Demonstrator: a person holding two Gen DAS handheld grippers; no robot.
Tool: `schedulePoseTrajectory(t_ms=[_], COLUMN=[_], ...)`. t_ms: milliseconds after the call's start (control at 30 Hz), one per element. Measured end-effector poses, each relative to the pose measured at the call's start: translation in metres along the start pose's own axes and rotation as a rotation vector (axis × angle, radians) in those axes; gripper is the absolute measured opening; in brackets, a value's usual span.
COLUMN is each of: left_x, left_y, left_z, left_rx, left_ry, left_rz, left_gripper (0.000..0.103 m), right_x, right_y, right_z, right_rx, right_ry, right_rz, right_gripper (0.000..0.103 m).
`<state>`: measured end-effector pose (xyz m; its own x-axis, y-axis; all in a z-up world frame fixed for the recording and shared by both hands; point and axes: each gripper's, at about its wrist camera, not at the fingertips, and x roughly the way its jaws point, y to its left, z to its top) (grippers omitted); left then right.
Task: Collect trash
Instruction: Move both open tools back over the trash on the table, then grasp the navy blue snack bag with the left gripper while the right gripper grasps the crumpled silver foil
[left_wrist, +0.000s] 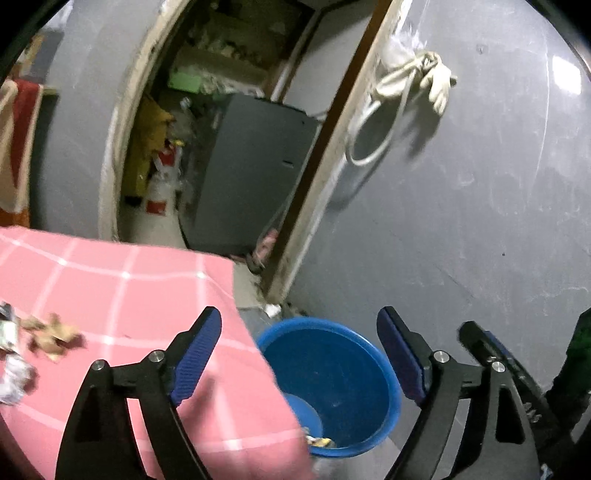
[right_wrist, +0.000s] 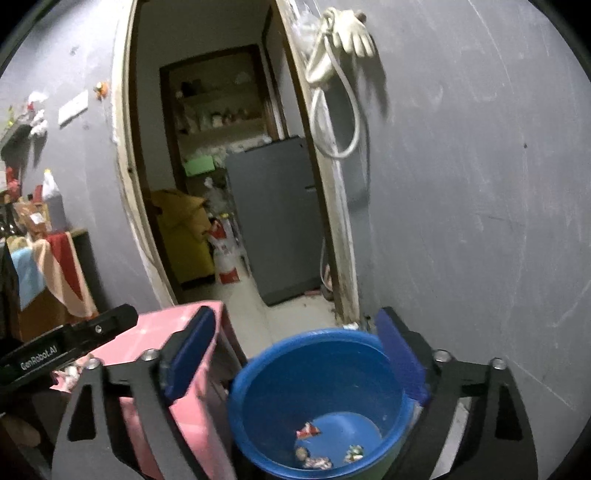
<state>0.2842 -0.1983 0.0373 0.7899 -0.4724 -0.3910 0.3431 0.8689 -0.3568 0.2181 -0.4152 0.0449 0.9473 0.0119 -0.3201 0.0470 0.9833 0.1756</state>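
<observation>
A blue bucket (left_wrist: 332, 384) stands on the floor beside a table under a pink checked cloth (left_wrist: 129, 295). It also shows in the right wrist view (right_wrist: 321, 398) with several scraps of trash (right_wrist: 314, 446) on its bottom. A crumpled brown paper (left_wrist: 51, 336) and other wrappers (left_wrist: 11, 354) lie on the cloth at the left. My left gripper (left_wrist: 301, 356) is open and empty over the table's corner and the bucket. My right gripper (right_wrist: 295, 354) is open and empty above the bucket; it also shows in the left wrist view (left_wrist: 491, 354).
A grey wall (right_wrist: 480, 221) rises right behind the bucket. An open doorway (right_wrist: 221, 184) leads to a room with a grey fridge (right_wrist: 273, 221). A white glove and cord (right_wrist: 340, 55) hang on the door frame. A cluttered shelf (right_wrist: 29, 221) stands at the left.
</observation>
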Motion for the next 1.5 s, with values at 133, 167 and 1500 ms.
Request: schedulePoseTrajectory(t_ms=[133,167,1500], left_x=[-0.035,-0.042,-0.223], left_y=[0.010,0.010,0.148], left_z=[0.009,0.010,-0.033], left_rx=[0.028,0.038,0.088], left_ry=[-0.100,-0.122,-0.287], left_rz=[0.042,0.050,0.488], left_gripper=[0.098,0.098,0.100], right_x=[-0.014,-0.017,-0.043], right_y=[0.018,0.025,0.226], right_z=[0.009,0.010,-0.026], right_rx=[-0.006,-0.012,-0.270], right_ry=[-0.057,-0.069,-0.179], right_rz=[0.038,0.049,0.396], right_gripper=[0.103,0.103,0.103])
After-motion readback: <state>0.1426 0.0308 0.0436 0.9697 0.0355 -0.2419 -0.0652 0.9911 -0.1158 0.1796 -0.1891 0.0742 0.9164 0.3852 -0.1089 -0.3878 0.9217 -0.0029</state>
